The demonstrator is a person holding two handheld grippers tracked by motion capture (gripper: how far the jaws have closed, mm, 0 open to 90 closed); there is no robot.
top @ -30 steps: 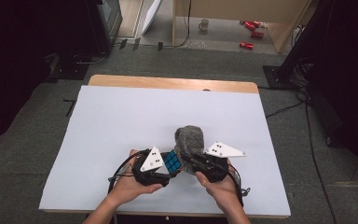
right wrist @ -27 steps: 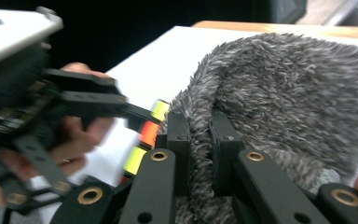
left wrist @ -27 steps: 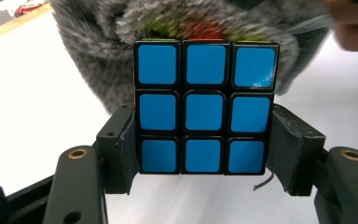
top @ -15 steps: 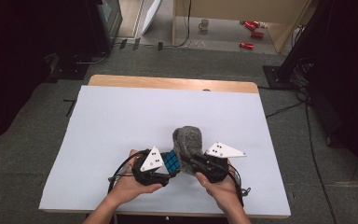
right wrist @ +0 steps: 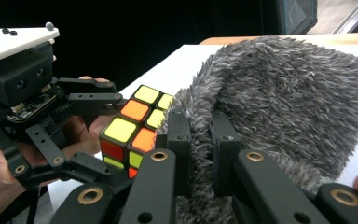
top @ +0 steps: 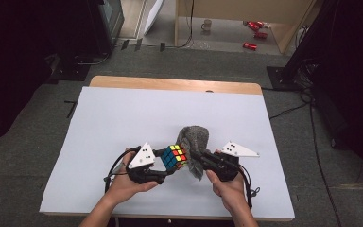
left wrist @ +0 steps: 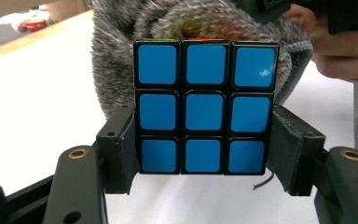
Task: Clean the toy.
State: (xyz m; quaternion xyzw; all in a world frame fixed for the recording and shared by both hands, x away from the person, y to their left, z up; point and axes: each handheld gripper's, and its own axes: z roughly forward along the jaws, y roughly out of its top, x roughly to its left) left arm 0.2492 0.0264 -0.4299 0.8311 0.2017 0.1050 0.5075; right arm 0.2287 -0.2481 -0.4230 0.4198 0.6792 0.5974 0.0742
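A Rubik's cube (top: pixel 174 156) is held just above the white table cover near its front edge, with my left gripper (top: pixel 169 166) shut on its two sides. In the left gripper view the cube (left wrist: pixel 204 107) shows an all-blue face between the jaws of my left gripper (left wrist: pixel 200 154). A grey furry pouch (top: pixel 194 143) sits right behind the cube. My right gripper (top: pixel 196 160) is shut on the pouch's edge; its view shows the fur (right wrist: pixel 279 102) pinched between the jaws of my right gripper (right wrist: pixel 198 154), with the cube (right wrist: pixel 133 128) at the pouch's mouth.
The white cover (top: pixel 123 118) spans the table, with a wooden edge (top: pixel 175 84) at the back. On the floor beyond lie a mug (top: pixel 207 23) and red cans (top: pixel 255 34). Dark equipment stands at both sides.
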